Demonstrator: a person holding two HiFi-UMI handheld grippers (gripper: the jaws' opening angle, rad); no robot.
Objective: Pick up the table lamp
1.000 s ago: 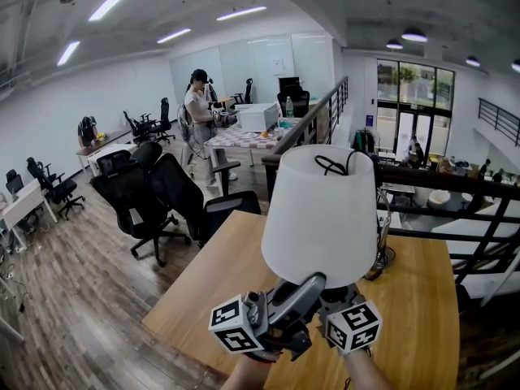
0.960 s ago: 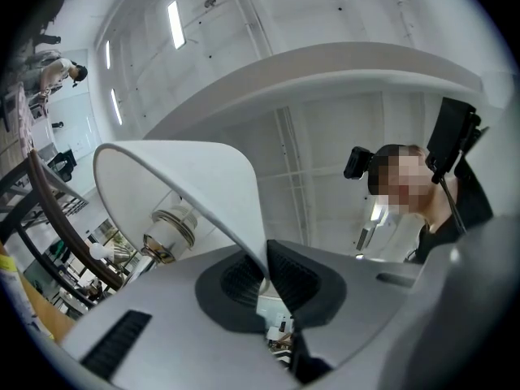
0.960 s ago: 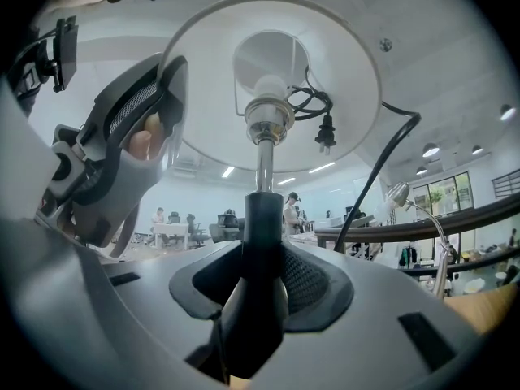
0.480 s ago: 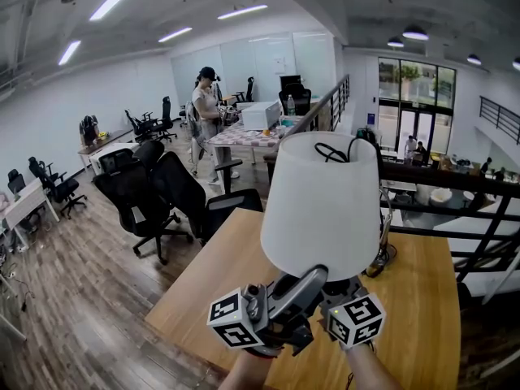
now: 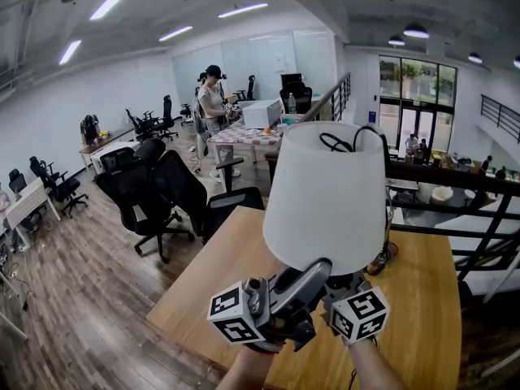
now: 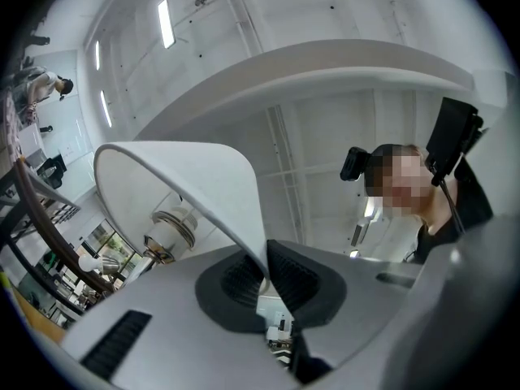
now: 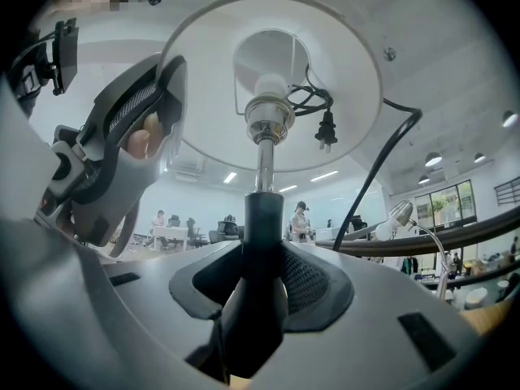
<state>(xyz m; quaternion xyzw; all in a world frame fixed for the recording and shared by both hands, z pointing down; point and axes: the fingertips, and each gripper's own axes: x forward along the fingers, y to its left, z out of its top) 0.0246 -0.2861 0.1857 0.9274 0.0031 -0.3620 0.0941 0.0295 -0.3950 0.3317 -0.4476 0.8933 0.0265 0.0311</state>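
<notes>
- Above the light wooden table [image 5: 422, 299], the white-shaded table lamp [image 5: 325, 193] is riding higher than a second ago, so the lift is likely succeeding.
- The left gripper [image 6: 266, 281] is pinching the shade's rim; the right gripper [image 7: 258, 254] is clamping the black stem [image 7: 264, 210], hidden in the head view.

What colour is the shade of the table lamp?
Plain white; the shade shows best in the head view.

The left hand-held gripper [image 6: 266, 276] and right hand-held gripper [image 7: 264, 279] share smooth light-grey moulded shells with dark rectangular slots [image 6: 118, 344] and black ribbed pads [image 7: 307, 281] inside the jaws. Each carries a white cube [image 5: 234, 315] printed with black square markers on every visible face.
</notes>
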